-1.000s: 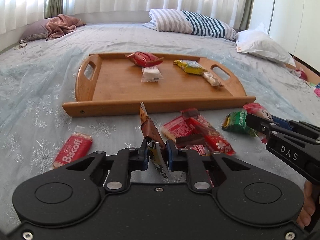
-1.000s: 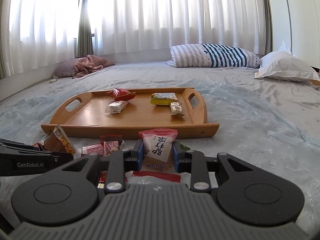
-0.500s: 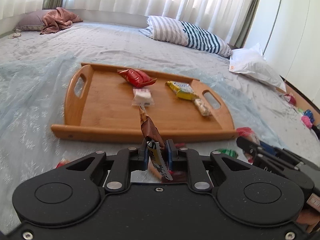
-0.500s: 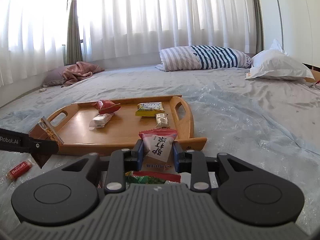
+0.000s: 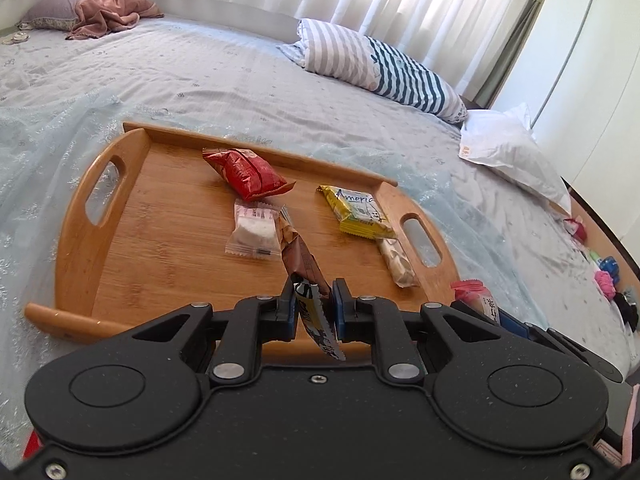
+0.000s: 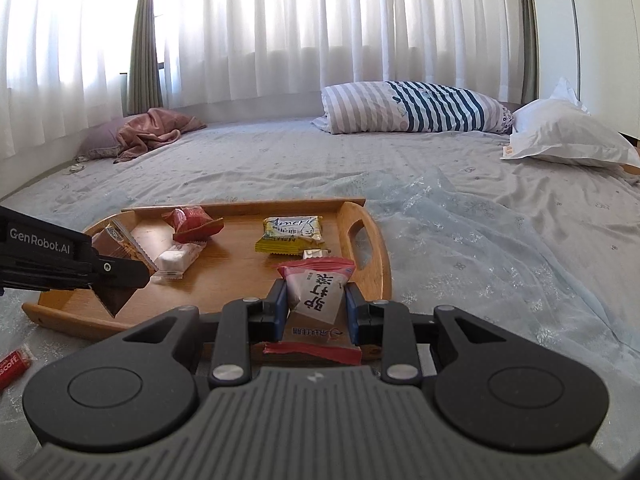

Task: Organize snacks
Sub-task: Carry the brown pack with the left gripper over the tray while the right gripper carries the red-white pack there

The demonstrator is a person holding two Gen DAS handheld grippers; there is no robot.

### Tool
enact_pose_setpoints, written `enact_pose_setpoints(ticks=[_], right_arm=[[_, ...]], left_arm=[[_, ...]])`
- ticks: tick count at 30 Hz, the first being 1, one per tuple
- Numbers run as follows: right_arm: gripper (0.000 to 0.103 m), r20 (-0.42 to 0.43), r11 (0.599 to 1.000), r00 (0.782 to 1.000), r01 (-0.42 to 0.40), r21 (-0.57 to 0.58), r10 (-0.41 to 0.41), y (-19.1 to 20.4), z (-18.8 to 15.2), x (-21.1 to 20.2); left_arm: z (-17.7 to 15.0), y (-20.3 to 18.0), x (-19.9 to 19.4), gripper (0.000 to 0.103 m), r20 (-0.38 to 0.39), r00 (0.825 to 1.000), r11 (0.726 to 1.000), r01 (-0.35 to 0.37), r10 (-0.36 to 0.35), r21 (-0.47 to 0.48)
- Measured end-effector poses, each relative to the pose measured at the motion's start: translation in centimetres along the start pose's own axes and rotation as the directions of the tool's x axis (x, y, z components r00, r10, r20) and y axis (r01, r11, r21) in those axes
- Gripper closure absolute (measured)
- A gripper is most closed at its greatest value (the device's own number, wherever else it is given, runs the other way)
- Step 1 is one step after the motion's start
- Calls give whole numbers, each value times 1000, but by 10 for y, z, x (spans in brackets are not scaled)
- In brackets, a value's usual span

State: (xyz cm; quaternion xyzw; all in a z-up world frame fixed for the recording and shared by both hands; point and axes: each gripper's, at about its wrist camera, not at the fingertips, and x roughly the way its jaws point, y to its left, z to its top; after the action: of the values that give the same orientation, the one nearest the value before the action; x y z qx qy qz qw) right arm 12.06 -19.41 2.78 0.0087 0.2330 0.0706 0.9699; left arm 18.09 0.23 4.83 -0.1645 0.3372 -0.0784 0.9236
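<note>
Holding: both grippers carried a snack above the near edge of the tray (image 5: 100, 268).
Left gripper (image 5: 313, 310): fingers clamped on a brown packet (image 5: 300, 258), long axis running forward and up from the fingers, its far end hanging over the tray floor.
Right gripper (image 6: 316, 308): fingers pinched on a red-and-white pack (image 6: 318, 288), upright, over the tray's right near corner, beside the handle slot.
Key relation: the tray lay straight ahead of and below both loads; judging by the views, the left gripper was further over the tray, so its packet looked first to go down.
Free spot: bare wood showed left of the white candy (image 5: 256, 232), just ahead of the brown packet.
On tray: red bag (image 5: 246, 172), yellow pack (image 5: 358, 212), pale bar (image 5: 396, 260).
Left out: a Biscoff (image 6: 14, 364) lay on the bed (image 6: 480, 208), near left.
Far: striped pillow (image 6: 412, 108).
</note>
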Motion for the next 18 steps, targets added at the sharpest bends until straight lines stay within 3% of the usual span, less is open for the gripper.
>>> enact_pose_setpoints(ticks=[18], right_arm=[[69, -98, 1000, 995, -13, 12, 15, 5, 0, 48]], left_arm=[[6, 17, 57, 87, -61, 998, 998, 5, -9, -65]])
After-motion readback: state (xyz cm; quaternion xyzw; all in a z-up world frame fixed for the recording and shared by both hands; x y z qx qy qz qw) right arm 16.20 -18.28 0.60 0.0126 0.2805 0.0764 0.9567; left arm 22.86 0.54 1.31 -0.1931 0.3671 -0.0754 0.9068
